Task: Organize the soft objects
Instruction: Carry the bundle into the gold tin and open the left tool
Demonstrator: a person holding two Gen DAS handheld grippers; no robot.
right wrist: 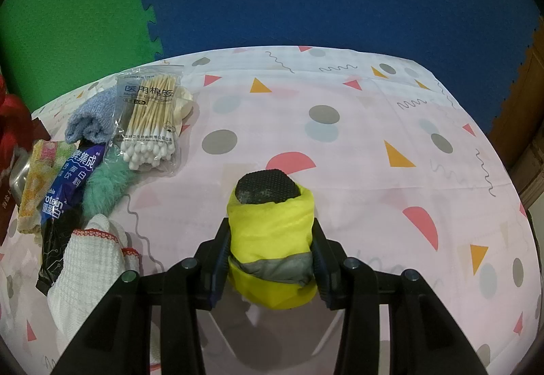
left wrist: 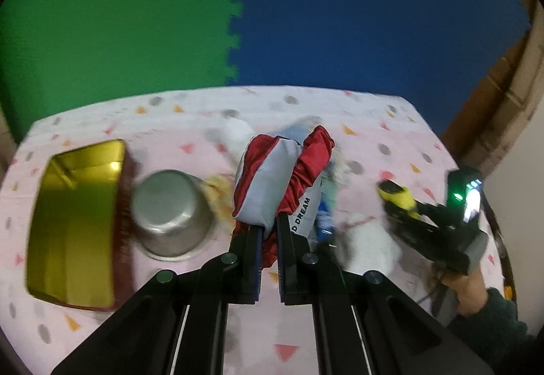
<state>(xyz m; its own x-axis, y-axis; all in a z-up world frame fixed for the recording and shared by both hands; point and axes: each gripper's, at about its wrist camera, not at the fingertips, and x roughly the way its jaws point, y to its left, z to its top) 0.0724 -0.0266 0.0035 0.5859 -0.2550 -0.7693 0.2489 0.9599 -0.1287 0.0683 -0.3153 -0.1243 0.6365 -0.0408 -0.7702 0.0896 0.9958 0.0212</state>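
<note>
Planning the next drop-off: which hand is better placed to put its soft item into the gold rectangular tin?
Left, probably. The left gripper is shut on the red and grey fabric pouch, close to the gold rectangular tin. The right gripper, holding the yellow pouch, shows no tin.

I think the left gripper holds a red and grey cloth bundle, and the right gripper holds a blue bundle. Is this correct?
Not quite. The bundle in the right gripper is yellow, with a grey band, not blue; the right wrist view shows it. The left gripper does hold the red and grey cloth bundle.
</note>
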